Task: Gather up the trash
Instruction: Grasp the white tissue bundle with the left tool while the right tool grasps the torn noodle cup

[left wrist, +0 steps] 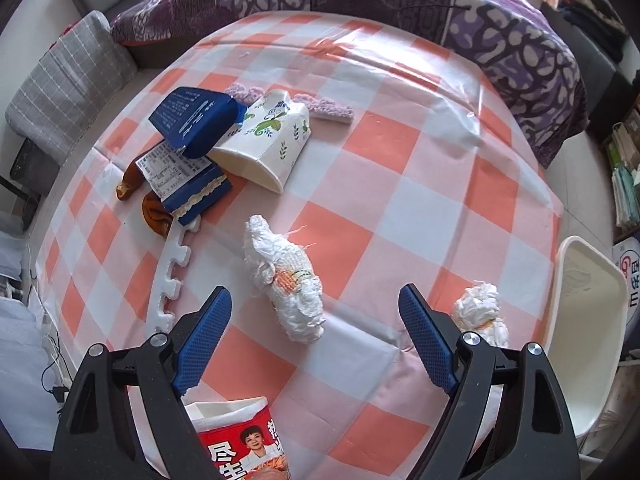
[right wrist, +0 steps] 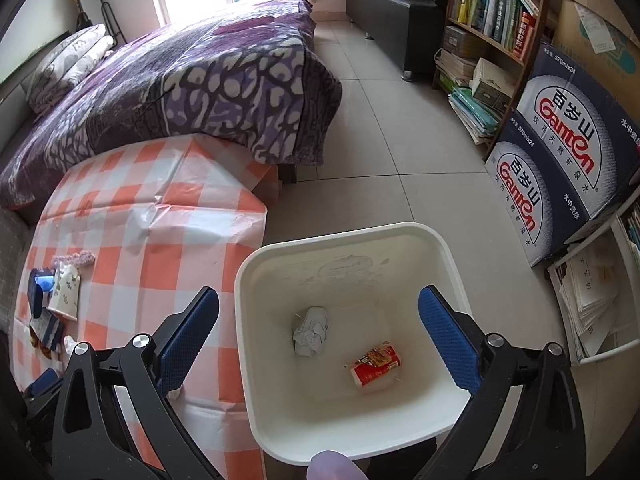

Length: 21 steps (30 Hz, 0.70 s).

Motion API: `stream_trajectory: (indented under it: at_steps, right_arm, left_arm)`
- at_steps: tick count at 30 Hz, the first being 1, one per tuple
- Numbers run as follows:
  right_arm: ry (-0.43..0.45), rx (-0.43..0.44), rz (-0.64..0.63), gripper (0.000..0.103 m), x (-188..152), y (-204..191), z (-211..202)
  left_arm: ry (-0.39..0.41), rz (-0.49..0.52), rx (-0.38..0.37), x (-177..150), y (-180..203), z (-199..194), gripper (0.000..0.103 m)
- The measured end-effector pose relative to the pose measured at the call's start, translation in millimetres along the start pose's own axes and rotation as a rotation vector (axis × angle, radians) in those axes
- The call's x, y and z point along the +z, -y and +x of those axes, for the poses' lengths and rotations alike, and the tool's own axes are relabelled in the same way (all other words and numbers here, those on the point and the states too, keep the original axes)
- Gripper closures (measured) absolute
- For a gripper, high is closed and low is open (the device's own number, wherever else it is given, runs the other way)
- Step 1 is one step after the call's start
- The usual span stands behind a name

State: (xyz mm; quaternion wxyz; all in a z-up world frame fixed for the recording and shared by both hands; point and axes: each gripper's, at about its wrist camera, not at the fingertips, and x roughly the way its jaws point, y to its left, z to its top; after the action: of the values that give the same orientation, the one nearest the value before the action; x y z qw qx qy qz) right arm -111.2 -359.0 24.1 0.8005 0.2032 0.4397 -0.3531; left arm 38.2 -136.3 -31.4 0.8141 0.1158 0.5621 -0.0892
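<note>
Gaping empty left gripper (left wrist: 316, 344) over crumpled tissue wad (left wrist: 286, 286), right gripper (right wrist: 320, 338) wide above square white bin (right wrist: 352, 236)

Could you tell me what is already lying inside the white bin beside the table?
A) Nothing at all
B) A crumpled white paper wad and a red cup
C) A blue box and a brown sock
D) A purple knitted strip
B: the right wrist view looks down into the white bin, where a crumpled white paper wad and a red cup lie on its floor.
</note>
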Motion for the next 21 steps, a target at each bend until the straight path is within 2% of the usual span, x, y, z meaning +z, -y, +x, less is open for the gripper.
stream_trajectory:
  at_steps: [3, 8, 10, 11, 12, 13, 15, 16, 21]
  right_arm:
    - [-0.003, -0.001, -0.076, 0.007, -7.8, -17.4, 1.3]
    - [-0.036, 0.067, -0.194, 0.007, -22.1, -43.8, 0.2]
    - [-0.043, 0.100, -0.241, 0.007, -27.5, -53.8, -2.3]
    - [-0.049, 0.116, -0.268, 0.007, -30.8, -60.0, -2.7]
    - [-0.057, 0.135, -0.295, 0.007, -33.2, -64.9, -3.4]
    - [-0.064, 0.154, -0.321, 0.007, -36.3, -70.0, -4.0]
    - [-0.078, 0.191, -0.370, 0.007, -43.1, -81.6, -6.0]
    - [-0.084, 0.209, -0.397, 0.007, -47.2, -88.1, -7.3]
    - [-0.113, 0.301, -0.527, 0.007, -69.6, -122.2, -17.6]
  left_arm:
    - [-0.039, 0.000, -0.016, 3.7, -6.1, 11.7, 0.020]
    - [-0.115, -0.020, -0.077, 4.9, -15.2, 28.6, 0.023]
    - [-0.144, -0.001, -0.093, 4.9, -16.6, 35.4, 0.044]
    - [-0.161, 0.001, -0.109, 4.6, -19.1, 39.2, 0.049]
    - [-0.176, -0.001, -0.124, 4.3, -22.0, 42.1, 0.062]
    - [-0.177, 0.001, -0.132, 4.4, -25.0, 43.0, 0.066]
    - [-0.157, 0.008, -0.148, 5.7, -31.4, 39.4, 0.067]
    - [-0.147, 0.008, -0.158, 6.4, -35.1, 36.9, 0.071]
    - [-0.093, 0.000, -0.198, 10.8, -59.7, 17.9, 0.072]
